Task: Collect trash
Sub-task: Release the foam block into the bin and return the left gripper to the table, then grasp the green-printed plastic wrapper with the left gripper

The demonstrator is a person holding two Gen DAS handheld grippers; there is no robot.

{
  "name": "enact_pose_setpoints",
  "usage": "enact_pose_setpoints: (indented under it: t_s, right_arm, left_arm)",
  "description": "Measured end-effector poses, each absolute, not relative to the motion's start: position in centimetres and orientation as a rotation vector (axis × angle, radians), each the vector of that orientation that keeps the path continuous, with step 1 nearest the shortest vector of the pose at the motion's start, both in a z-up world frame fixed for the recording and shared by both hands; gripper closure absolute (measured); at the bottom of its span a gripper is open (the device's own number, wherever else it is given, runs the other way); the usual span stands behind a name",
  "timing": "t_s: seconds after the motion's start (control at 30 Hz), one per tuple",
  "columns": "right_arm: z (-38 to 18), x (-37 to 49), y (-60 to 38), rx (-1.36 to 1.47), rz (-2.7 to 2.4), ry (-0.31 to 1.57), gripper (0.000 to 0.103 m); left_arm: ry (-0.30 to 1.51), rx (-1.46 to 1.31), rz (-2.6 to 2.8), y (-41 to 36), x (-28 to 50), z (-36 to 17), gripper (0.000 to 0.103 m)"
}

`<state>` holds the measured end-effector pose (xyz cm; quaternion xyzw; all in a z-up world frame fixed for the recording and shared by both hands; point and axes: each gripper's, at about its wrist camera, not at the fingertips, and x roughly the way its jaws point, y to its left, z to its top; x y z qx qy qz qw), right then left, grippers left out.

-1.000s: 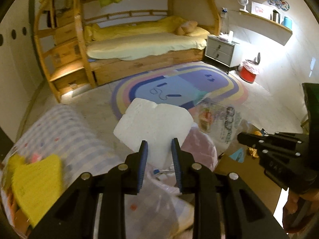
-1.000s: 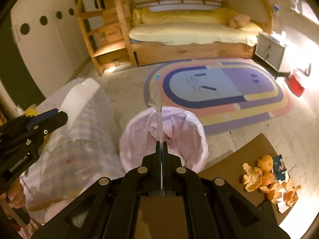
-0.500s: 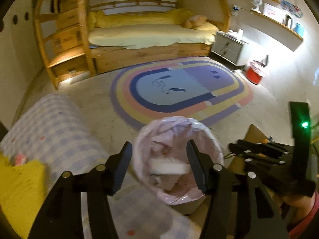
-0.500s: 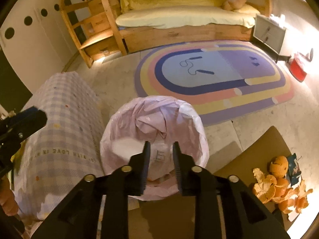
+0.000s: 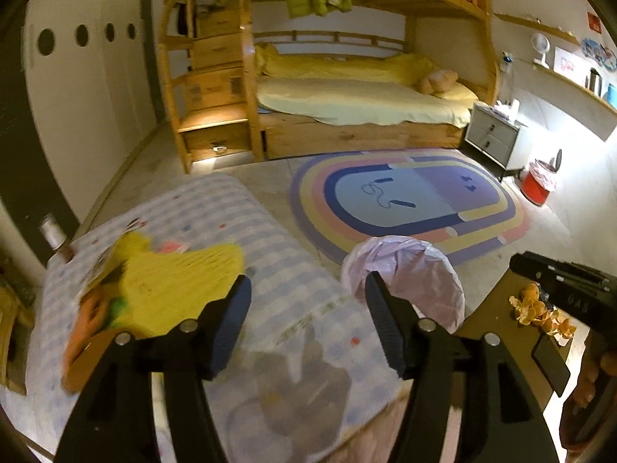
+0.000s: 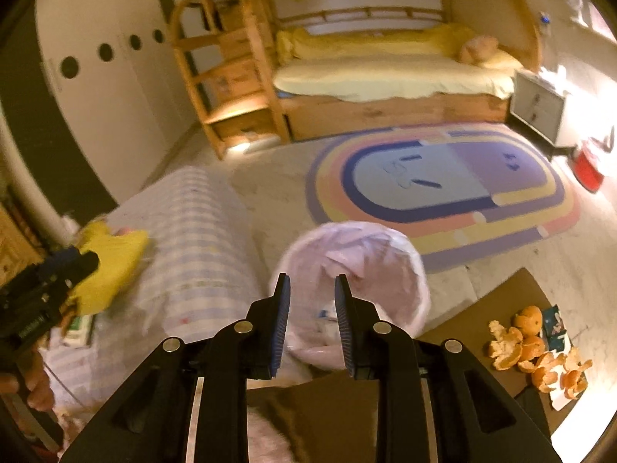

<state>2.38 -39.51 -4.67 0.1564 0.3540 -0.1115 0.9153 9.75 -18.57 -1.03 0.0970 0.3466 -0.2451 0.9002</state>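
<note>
A bin lined with a pink bag stands on the floor between the checked bed cover and a brown table. My left gripper is open and empty, above the checked cover, left of the bin. My right gripper is open and empty, just above the bin's near rim; white trash shows inside. Orange peels and a blue wrapper lie on the brown table. The right gripper also shows at the right edge of the left wrist view.
A checked bed cover carries a yellow knit item, orange things and a bottle. A rainbow rug, bunk bed, grey nightstand and red bin lie beyond.
A second ago my left gripper held a white foam block and my right a clear wrapper; both dropped into the bin. Both grippers opened, and the left has swung left over the bed cover.
</note>
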Motion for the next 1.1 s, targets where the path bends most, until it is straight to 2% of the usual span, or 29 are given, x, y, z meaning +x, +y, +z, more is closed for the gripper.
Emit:
enact_pose_setpoints:
  t_s: [0.3,0.43,0.5,0.77,1.1]
  right_arm:
    - [-2.9,3.5,-31.8,0.2,-0.079,0.735,0.074]
    - [-2.6,4.1,-28.3,0.157,-0.009,0.733,0.059]
    - [-2.4,4.4,-26.6,0.136,0.025,0.735,0.057]
    - [-2.4,5.3,-21.9,0.074,0.128,0.756,0.056]
    - [-1.2,7.8,-18.9,0.006,0.178,0.753,0.056]
  left_arm:
    - [0.757,0.114,-0.388,-9.4,6.2,-1.6,0.04]
    - [0.767,0.05,-0.265,-4.2,5.5,-1.9,0.037]
    - [0.77,0.041,-0.207,-2.4,5.1,-2.1,0.037]
    - [0.793,-0.004,-0.031,3.9,4.7,-3.2,0.035]
    - [0.774,0.0,0.03,6.0,5.7,-2.7,0.033]
